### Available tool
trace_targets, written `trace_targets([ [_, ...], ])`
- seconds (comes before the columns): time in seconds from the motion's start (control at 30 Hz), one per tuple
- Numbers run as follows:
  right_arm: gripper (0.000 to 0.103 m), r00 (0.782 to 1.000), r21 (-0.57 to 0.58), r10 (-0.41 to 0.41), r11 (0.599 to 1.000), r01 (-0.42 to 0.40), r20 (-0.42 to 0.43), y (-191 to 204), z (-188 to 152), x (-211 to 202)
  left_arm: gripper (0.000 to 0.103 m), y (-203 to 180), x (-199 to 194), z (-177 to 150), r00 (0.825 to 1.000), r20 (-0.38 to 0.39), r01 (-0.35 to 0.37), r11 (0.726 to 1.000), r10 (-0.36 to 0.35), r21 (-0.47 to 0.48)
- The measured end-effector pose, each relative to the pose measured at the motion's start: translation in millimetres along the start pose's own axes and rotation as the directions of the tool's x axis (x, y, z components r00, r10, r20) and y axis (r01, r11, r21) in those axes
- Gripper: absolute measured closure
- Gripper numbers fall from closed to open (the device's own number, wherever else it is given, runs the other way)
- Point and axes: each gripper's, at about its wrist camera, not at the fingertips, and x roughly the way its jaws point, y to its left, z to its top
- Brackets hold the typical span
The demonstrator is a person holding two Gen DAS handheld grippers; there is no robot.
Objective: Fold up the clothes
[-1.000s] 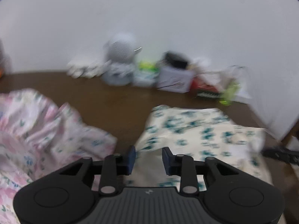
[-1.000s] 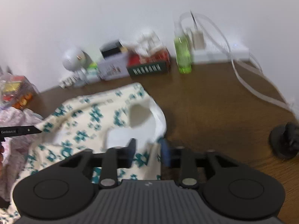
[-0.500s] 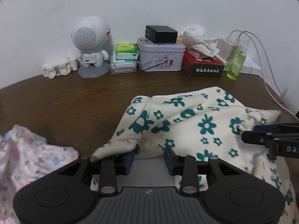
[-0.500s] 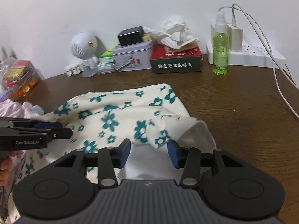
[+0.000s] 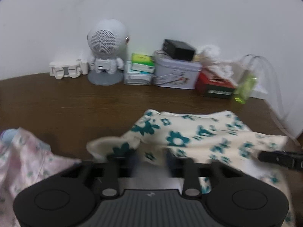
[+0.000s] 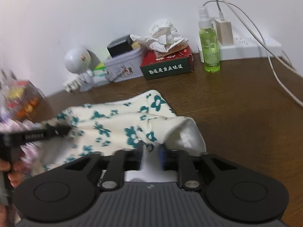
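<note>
Left wrist view shows the left gripper [image 5: 151, 158] low over a cream garment with teal flowers [image 5: 204, 138] that lies bunched on the brown table [image 5: 72, 102]. Its fingers stand apart with a fold of that cloth between them, though the picture is too blurred to tell whether the pads touch it. Just left of the garment sits a pink flowered cloth [image 5: 24, 160], and at the garment's right edge the dark tip of the right gripper [image 5: 280, 158] pokes in.

Right wrist view has that right gripper [image 6: 151, 150] with its fingers narrowed around a raised fold near the garment [image 6: 113, 126]'s white inner side; blur hides whether the fold is truly pinched. The left gripper [image 6: 47, 132] reaches in at the garment's far left edge, with a hand [image 6: 11, 172] behind it.

Behind the garment, along the wall, stand a white robot-shaped speaker [image 5: 107, 51], a small stack of boxes [image 5: 141, 70], a tin [image 5: 176, 71] with a black charger [image 5: 179, 50] on top, and a red and green box [image 6: 168, 63] with crumpled paper [image 6: 164, 35] on it. Beside that box, further right of the garment, are a green spray bottle [image 6: 208, 41] and a white power strip [image 6: 250, 49] with cables [image 6: 265, 43].
</note>
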Motion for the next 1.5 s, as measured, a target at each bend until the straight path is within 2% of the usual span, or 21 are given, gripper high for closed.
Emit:
trace_targets([
  [0.1, 0.058, 0.998, -0.028, 0.052, 0.998, -0.051, 0.034, 5.7, -1.4, -30.7, 0.041, -7.0, -32.9, -11.1, 0.999, 0.021, 0.028, 0.995, -0.03, 0.093],
  [0.17, 0.058, 0.998, -0.081, 0.066, 0.995, -0.065, 0.015, 16.6, -9.6, -45.0, 0.043, -15.2, -39.9, -18.1, 0.999, -0.006, 0.046, 0.982, -0.045, 0.184],
  [0.23, 0.057, 0.998, -0.141, 0.057, 0.988, -0.06, -0.028, 30.0, -22.4, -49.5, 0.044, -24.1, -40.7, -24.2, 0.998, -0.045, 0.059, 0.963, -0.049, 0.263],
  [0.33, 0.056, 0.998, -0.213, -0.002, 0.977, -0.012, -0.067, 46.2, -37.8, -43.3, 0.054, -31.9, -27.5, -29.2, 0.993, -0.092, 0.096, 0.954, -0.072, 0.286],
  [0.37, 0.055, 0.997, -0.225, -0.02, 0.974, 0.002, -0.075, 48.6, -40.8, -40.4, 0.062, -33.3, -21.7, -29.6, 0.991, -0.108, 0.11, 0.954, -0.083, 0.279],
  [0.4, 0.055, 0.996, -0.234, -0.037, 0.972, 0.017, -0.082, 50.2, -43.8, -37.6, 0.084, -35.5, -16.6, -30.4, 0.99, -0.114, 0.108, 0.953, -0.078, 0.282],
  [0.47, 0.055, 0.994, -0.246, -0.064, 0.969, 0.04, -0.091, 50.8, -49.5, -35.1, 0.101, -41.5, -9.3, -32.1, 0.993, -0.106, 0.079, 0.948, -0.048, 0.309],
  [0.73, 0.055, 0.992, -0.257, -0.107, 0.963, 0.085, -0.072, 45.2, -62.0, -45.5, 0.103, -31.6, -0.6, -22.9, 0.999, -0.043, -0.012, 0.965, 0.024, 0.263],
  [0.77, 0.055, 0.992, -0.26, -0.11, 0.961, 0.089, -0.068, 45.5, -63.3, -46.7, 0.102, -27.0, -1.2, -20.4, 0.999, -0.047, 0.009, 0.973, 0.002, 0.231],
  [0.83, 0.052, 0.992, -0.262, -0.106, 0.961, 0.085, -0.067, 45.6, -64.7, -48.4, 0.091, -16.1, -4.5, -14.7, 0.992, -0.073, 0.111, 0.985, -0.102, 0.13],
  [0.9, 0.047, 0.992, -0.269, -0.103, 0.96, 0.081, -0.067, 46.7, -65.4, -48.1, 0.06, -12.0, -5.1, -10.0, 0.984, -0.093, 0.161, 0.985, -0.155, 0.064],
  [1.0, 0.044, 0.992, -0.286, -0.108, 0.955, 0.085, -0.066, 49.7, -66.6, -47.1, 0.058, -17.2, -2.3, -4.6, 0.981, -0.106, 0.17, 0.983, -0.163, 0.061],
  [1.07, 0.044, 0.992, -0.292, -0.109, 0.953, 0.085, -0.067, 51.1, -67.5, -46.5, 0.06, -23.8, 1.7, -2.9, 0.98, -0.115, 0.17, 0.983, -0.162, 0.069],
  [1.1, 0.043, 0.992, -0.291, -0.108, 0.953, 0.084, -0.067, 50.9, -67.5, -46.7, 0.067, -27.5, 4.1, -3.2, 0.981, -0.12, 0.164, 0.983, -0.153, 0.085],
  [1.13, 0.043, 0.992, -0.29, -0.106, 0.953, 0.082, -0.069, 50.6, -67.4, -46.9, 0.076, -31.2, 6.5, -3.6, 0.982, -0.125, 0.157, 0.982, -0.144, 0.1],
  [1.17, 0.043, 0.992, -0.289, -0.105, 0.954, 0.08, -0.07, 50.4, -67.3, -47.0, 0.094, -34.7, 8.9, -4.9, 0.983, -0.125, 0.15, 0.981, -0.134, 0.122],
  [1.2, 0.043, 0.992, -0.289, -0.104, 0.954, 0.079, -0.071, 50.2, -67.2, -47.2, 0.101, -38.2, 9.9, -7.0, 0.986, -0.118, 0.133, 0.98, -0.116, 0.148],
  [1.3, 0.042, 0.992, -0.293, -0.104, 0.953, 0.079, -0.071, 50.6, -67.5, -47.2, 0.102, -47.1, 10.1, -11.5, 0.995, -0.085, 0.065, 0.975, -0.048, 0.214],
  [1.37, 0.042, 0.992, -0.299, -0.107, 0.951, 0.082, -0.071, 51.3, -67.7, -47.0, 0.103, -46.0, 12.2, -10.5, 0.998, -0.067, 0.036, 0.976, -0.022, 0.213],
  [1.5, 0.042, 0.99, -0.316, -0.119, 0.944, 0.091, -0.07, 53.2, -69.0, -46.4, 0.102, -37.5, 14.0, -8.3, 0.999, -0.043, 0.025, 0.984, -0.018, 0.178],
])
